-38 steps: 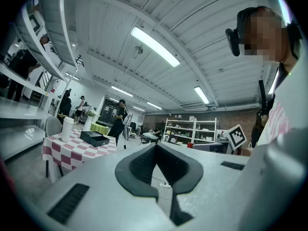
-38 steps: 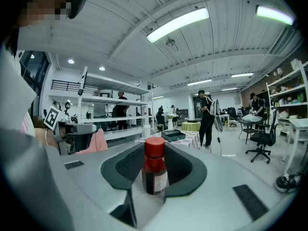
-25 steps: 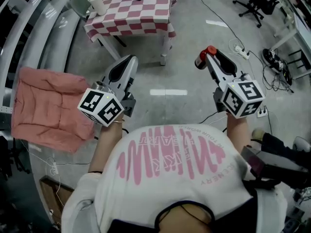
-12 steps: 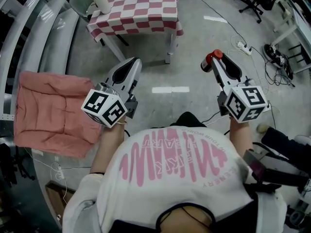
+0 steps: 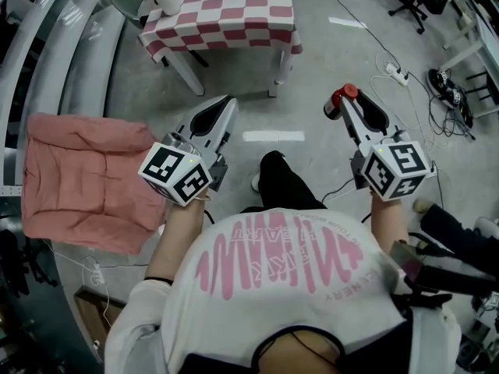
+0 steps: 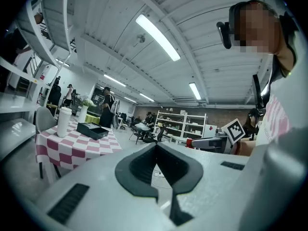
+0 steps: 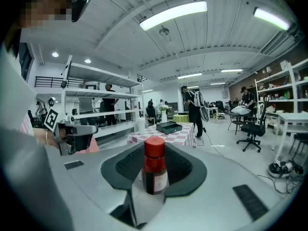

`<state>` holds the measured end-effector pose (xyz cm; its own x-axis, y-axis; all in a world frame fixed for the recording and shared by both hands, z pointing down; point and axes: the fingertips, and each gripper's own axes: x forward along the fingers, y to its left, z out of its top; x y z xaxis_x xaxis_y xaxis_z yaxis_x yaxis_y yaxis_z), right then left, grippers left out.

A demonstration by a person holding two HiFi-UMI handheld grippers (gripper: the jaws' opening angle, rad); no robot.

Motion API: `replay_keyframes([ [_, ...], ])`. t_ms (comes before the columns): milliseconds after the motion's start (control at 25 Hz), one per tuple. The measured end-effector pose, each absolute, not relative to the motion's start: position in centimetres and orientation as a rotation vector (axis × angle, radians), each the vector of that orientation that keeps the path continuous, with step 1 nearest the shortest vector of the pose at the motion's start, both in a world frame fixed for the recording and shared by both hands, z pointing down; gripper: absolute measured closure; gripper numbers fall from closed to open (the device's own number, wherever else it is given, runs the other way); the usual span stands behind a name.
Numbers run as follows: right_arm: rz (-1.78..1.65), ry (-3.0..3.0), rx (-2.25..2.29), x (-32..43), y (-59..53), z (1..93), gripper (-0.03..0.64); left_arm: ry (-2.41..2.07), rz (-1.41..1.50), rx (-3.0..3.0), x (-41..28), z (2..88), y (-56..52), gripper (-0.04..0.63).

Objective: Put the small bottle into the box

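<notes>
The head view looks steeply down over the person's (image 5: 281,279) shoulders. Both gripper views sit close behind their jaws, facing roughly level; all three catch the checkered tabletop (image 5: 234,18).

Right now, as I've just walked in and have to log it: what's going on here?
A person holds a gripper in each hand. The right gripper is shut on a small red-capped bottle, held upright. The left gripper is shut and empty. The black box sits on the checkered table ahead; the bottle is not yet in it.
</notes>
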<state>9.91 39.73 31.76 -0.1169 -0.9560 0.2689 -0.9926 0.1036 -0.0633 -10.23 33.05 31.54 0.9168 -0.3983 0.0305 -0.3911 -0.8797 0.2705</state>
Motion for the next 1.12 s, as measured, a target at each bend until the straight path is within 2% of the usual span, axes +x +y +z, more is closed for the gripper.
replay_keyframes([
  [760, 0.201, -2.347, 1.946, 13.7, 20.2, 28.1, 0.488, -0.678, -0.133, 2.802, -7.1, 29.1, 15.5, 0.588],
  [1120, 0.132, -2.39, 1.92, 14.5, 14.6, 26.8, 0.488, -0.65, -0.171, 2.835, -5.2, 28.4, 10.8, 0.588],
])
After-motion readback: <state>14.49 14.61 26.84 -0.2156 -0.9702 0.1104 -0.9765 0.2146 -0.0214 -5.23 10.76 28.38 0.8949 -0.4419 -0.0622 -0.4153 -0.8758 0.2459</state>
